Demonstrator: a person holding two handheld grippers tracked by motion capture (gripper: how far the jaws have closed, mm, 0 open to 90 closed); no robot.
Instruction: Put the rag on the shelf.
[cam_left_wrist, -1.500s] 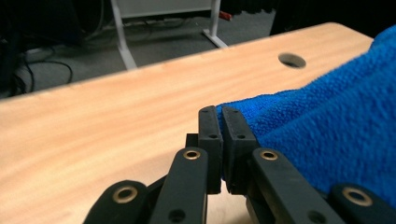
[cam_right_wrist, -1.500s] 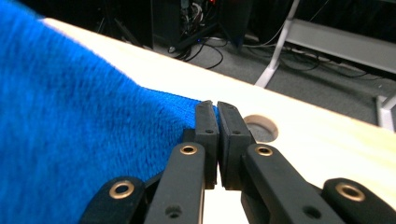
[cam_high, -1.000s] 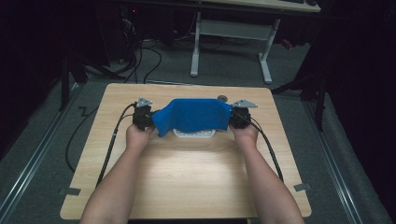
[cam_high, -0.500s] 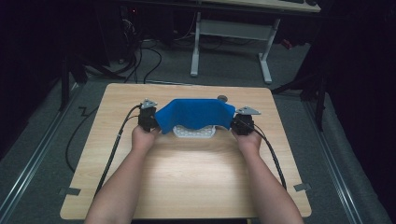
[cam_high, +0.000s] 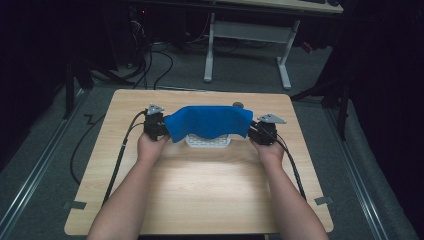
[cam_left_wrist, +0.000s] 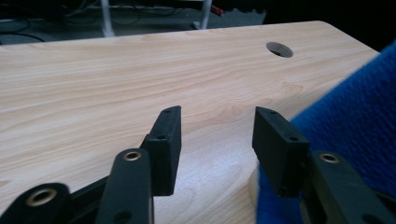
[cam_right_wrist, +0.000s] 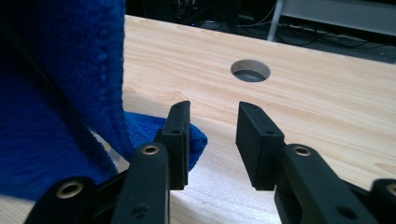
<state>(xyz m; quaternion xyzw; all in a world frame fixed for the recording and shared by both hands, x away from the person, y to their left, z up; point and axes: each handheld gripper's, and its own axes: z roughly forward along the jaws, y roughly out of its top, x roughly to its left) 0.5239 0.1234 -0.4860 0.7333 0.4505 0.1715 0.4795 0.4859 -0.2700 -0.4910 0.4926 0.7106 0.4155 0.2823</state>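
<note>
The blue cloth (cam_high: 209, 121) is draped over a white basket (cam_high: 208, 142) near the far middle of the worktop (cam_high: 200, 190), sagging across it with one end by each gripper. The left gripper (cam_high: 162, 131) sits at the cloth's left end and the right gripper (cam_high: 252, 131) at its right end. Both have just been opening. In the left gripper view the fingers (cam_left_wrist: 167, 140) stand apart with bare wood between them, and the cloth lies just beside the outer face of one of them. In the right gripper view the fingers (cam_right_wrist: 180, 135) are likewise apart with nothing between them, a corner of cloth (cam_right_wrist: 196, 137) lying behind one.

The main risk now is snagging. Knit fabric resting against a finger's outer face could catch on an edge or screw head as the hand pulls away, dragging the cloth off the basket or tipping the light basket. A crooked withdrawal would make that more likely. The cloth also looks loosely laid rather than tucked, so its hanging ends could slide and leave the basket partly uncovered. The round hole (cam_right_wrist: 250, 70) in the worktop lies clear of the cloth.
</note>
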